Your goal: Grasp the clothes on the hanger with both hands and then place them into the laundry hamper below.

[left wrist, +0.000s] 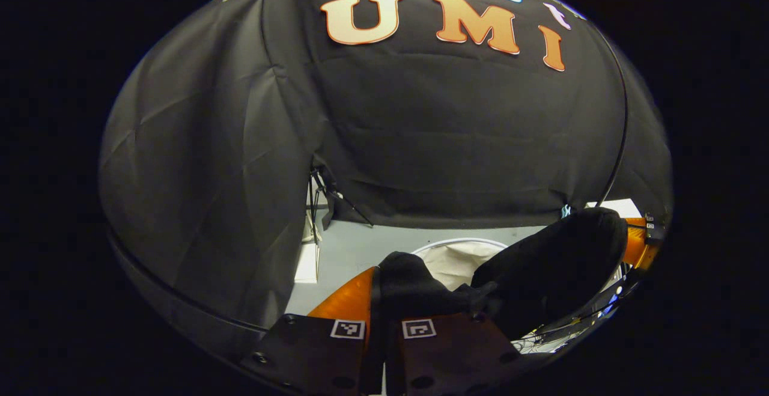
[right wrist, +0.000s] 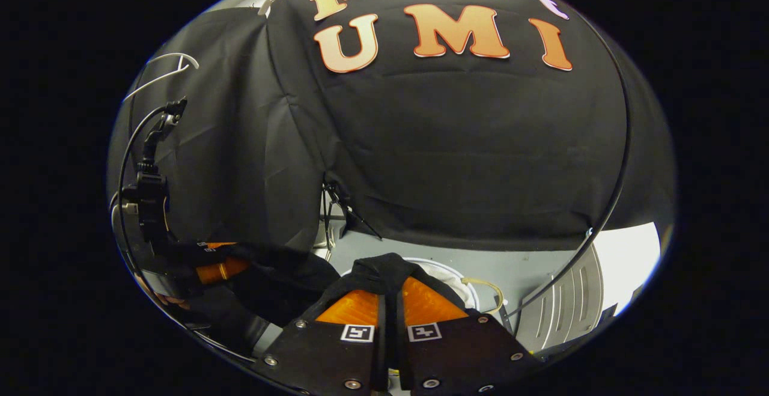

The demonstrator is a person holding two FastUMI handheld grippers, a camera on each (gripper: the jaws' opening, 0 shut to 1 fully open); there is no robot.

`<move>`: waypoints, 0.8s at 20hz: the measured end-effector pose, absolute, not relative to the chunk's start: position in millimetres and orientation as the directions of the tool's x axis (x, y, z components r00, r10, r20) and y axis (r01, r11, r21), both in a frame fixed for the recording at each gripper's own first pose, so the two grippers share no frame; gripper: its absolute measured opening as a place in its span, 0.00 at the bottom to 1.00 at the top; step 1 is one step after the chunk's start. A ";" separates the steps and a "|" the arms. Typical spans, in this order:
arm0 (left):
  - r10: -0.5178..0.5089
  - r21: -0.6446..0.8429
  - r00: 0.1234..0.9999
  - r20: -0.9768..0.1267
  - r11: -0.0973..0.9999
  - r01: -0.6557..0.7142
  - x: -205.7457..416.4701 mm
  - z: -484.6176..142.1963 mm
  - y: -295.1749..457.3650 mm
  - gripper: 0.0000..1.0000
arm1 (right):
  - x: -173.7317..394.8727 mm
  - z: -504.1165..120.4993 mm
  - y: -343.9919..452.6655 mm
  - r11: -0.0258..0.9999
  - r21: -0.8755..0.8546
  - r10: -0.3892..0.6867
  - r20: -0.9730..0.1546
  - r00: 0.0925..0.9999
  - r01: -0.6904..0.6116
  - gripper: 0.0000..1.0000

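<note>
Black cloth, the clothes (left wrist: 414,285), is bunched up between the two fingers of the left tool (left wrist: 384,300); the fingers are pressed close together and pinch it; more of the same dark cloth (left wrist: 553,264) hangs in a big fold off to the right of that view. In the right gripper view, the right tool (right wrist: 390,303) also has its fingers pressed together on a lump of the clothes (right wrist: 378,273); the black cloth sits on top of the tips. Just behind and below both tools is the white laundry hamper (left wrist: 459,252), round and open at the top, standing on the grey floor (left wrist: 360,246). At the left edge of the right gripper view a white hanger (right wrist: 162,68) shows up high.
</note>
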State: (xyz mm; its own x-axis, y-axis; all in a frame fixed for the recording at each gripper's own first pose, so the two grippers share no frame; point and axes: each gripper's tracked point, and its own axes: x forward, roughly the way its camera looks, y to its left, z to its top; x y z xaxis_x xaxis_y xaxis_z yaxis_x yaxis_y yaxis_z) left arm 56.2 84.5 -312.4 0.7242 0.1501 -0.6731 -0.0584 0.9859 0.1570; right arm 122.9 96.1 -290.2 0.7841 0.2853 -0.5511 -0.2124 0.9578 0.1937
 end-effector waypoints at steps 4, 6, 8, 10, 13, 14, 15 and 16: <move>0.154 0.142 0.681 -0.716 0.987 -0.074 47.7 -339.5 88.5 0.08 | 110.2 -311.9 96.0 0.960 0.187 0.280 -0.591 0.757 -0.209 0.09; 0.158 0.136 0.663 -0.732 0.987 -0.085 43.0 -349.1 90.7 0.07 | 106.0 -321.5 97.4 0.959 0.194 0.281 -0.607 0.743 -0.204 0.10; 0.162 0.143 0.644 -0.748 0.986 -0.082 36.1 -360.6 92.7 0.08 | 103.2 -333.0 98.7 0.960 0.197 0.279 -0.629 0.726 -0.198 0.11; 0.187 0.180 0.615 -0.766 0.981 -0.074 29.1 -370.6 97.1 0.11 | 92.0 -344.8 97.3 0.962 0.197 0.273 -0.655 0.704 -0.190 0.12; 0.207 0.203 0.598 -0.775 0.976 -0.075 21.6 -374.9 103.3 0.18 | 85.8 -358.8 96.5 0.964 0.200 0.266 -0.675 0.688 -0.176 0.12; 0.203 0.197 0.592 -0.780 0.978 -0.076 20.3 -376.8 101.3 0.21 | 82.1 -362.7 94.9 0.966 0.195 0.257 -0.682 0.685 -0.169 0.14; 0.180 0.178 0.583 -0.792 0.982 -0.062 16.2 -382.7 96.0 0.23 | 77.1 -366.0 90.8 0.969 0.183 0.246 -0.688 0.683 -0.166 0.16; 0.174 0.176 0.578 -0.798 0.983 -0.053 12.3 -384.6 93.0 0.32 | 76.7 -366.4 90.5 0.971 0.174 0.240 -0.688 0.685 -0.166 0.25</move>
State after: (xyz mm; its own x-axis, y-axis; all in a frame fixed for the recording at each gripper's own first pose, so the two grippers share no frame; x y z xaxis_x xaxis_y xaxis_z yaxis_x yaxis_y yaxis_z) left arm 12.3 93.0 -384.6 0.5775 0.1735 -0.7977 -0.0526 0.9830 0.1758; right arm 76.7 90.5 -366.4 0.6848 0.2401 -0.6880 -0.1657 0.9707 0.1738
